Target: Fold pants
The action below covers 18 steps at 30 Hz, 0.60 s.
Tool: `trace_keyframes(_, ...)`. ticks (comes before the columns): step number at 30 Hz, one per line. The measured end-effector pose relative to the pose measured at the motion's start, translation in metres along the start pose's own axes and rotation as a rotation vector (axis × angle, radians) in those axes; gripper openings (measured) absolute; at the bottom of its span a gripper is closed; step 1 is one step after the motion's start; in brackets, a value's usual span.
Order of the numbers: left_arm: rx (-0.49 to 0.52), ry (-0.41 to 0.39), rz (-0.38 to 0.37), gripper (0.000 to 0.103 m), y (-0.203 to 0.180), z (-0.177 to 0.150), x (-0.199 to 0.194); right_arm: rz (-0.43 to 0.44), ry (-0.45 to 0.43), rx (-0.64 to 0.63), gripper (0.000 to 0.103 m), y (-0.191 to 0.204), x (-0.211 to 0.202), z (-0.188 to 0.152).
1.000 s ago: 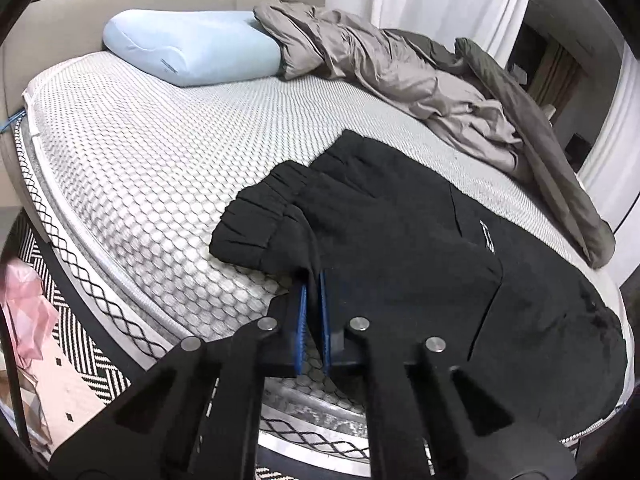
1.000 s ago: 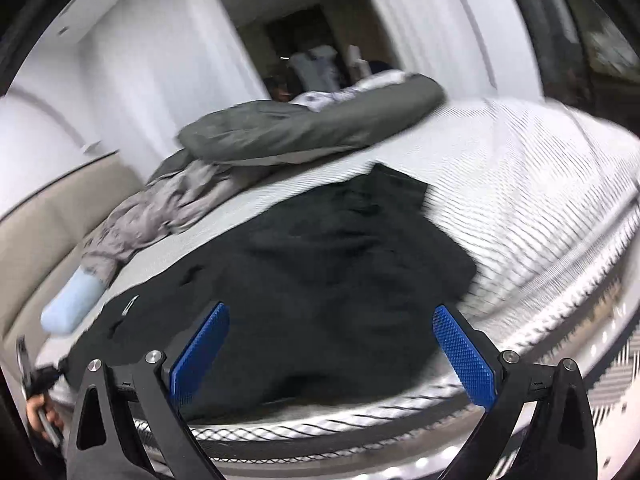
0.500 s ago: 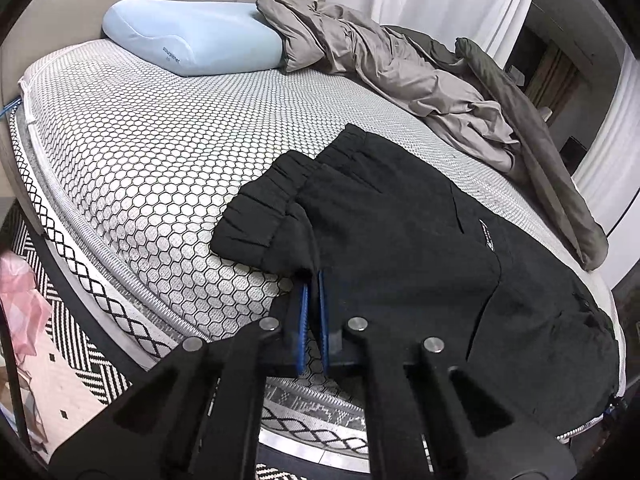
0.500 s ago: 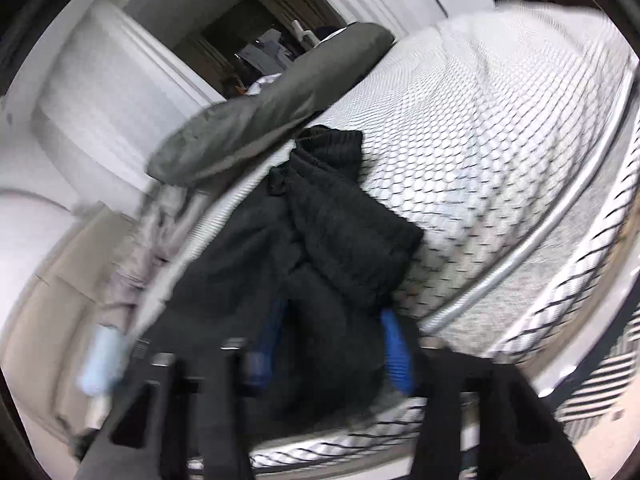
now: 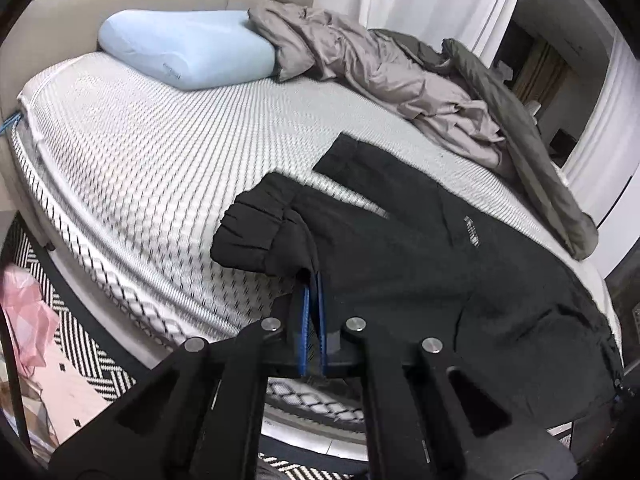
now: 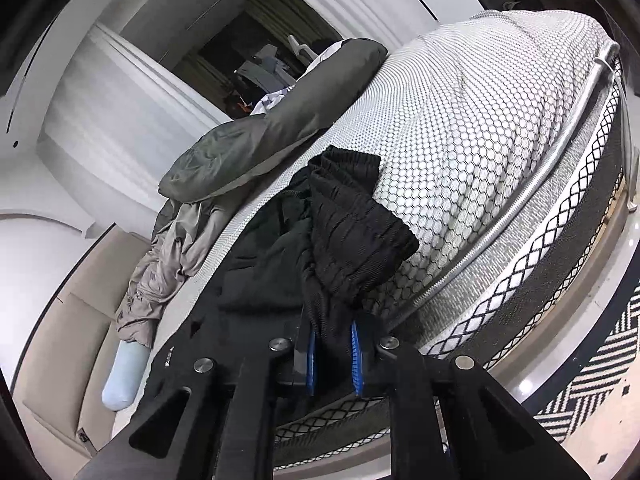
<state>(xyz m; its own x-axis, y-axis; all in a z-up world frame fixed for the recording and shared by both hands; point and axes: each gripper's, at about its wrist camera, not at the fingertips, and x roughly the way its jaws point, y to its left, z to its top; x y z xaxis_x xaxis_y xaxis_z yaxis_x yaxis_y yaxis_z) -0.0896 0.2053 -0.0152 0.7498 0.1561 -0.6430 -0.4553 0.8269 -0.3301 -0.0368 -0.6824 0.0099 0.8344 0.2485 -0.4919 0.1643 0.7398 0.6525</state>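
Observation:
Black pants point(image 5: 420, 248) lie along the near edge of a bed. My left gripper point(image 5: 314, 292) is shut on the pants at the near leg cuff, which bunches up just past the blue pads. The far leg lies flat beyond it. In the right wrist view the pants point(image 6: 280, 264) show from the other end, with the elastic waistband crumpled. My right gripper point(image 6: 334, 344) is shut on the pants at the near waistband corner, with thick fabric between its blue pads.
The mattress point(image 5: 152, 168) has a white honeycomb cover. A light blue pillow point(image 5: 188, 52) and a crumpled beige and olive duvet point(image 5: 420, 76) lie at the back. A black-and-white patterned rug point(image 6: 596, 380) covers the floor. Pink cloth point(image 5: 24, 320) lies at the left.
My right gripper moved in from open above the pants and closed on the waistband corner. My left gripper stayed shut on the cuff and lifted it slightly, parting the two legs.

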Motion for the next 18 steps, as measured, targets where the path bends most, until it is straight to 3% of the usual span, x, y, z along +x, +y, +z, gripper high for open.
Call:
trace_keyframes(9, 0.056, -0.064, -0.035, 0.001, -0.043, 0.081, 0.003, -0.058, -0.094, -0.086, 0.012, 0.083, 0.013, 0.065)
trace_keyframes(14, 0.084, -0.038, -0.023, 0.001, -0.083, 0.145, 0.051, -0.095, -0.116, -0.126, 0.012, 0.126, 0.06, 0.119)
trace_keyframes(18, 0.105, 0.011, 0.022, 0.001, -0.114, 0.191, 0.112, -0.169, -0.097, -0.152, 0.012, 0.154, 0.128, 0.161)
